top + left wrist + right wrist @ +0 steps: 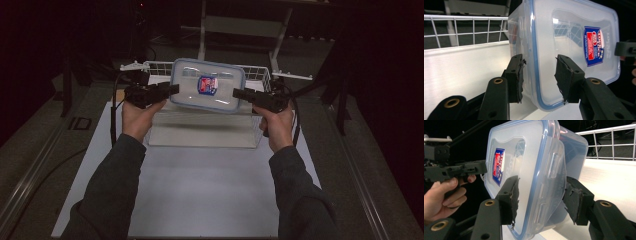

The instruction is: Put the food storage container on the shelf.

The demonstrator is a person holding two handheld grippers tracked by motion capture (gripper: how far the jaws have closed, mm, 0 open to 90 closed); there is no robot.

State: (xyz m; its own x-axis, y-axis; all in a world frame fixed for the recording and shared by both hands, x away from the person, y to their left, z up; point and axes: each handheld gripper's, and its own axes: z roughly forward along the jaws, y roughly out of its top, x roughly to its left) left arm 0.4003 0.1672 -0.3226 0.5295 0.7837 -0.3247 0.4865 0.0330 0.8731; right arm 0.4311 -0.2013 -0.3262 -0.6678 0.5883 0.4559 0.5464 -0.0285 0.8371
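Note:
A clear plastic container [220, 95] with a blue-rimmed lid and a red and blue label [207, 85] hangs tilted in the air over a white wire basket [261, 75]. My left gripper [172, 90] is shut on its left end and my right gripper [236, 93] on its right end. In the left gripper view the jaws [540, 76] clamp the container [564, 32] across its rim, one pad on the body, one on the lid. In the right gripper view the jaws [541, 200] pinch the container [524, 157] at a side latch, and the other hand shows at the left.
The basket's wire wall [474, 27] [611, 142] stands behind the container, with a white sheet lining its floor. A white mat [200, 190] covers the table in front. A pale metal frame [240, 25] rises behind the basket. The surroundings are dark.

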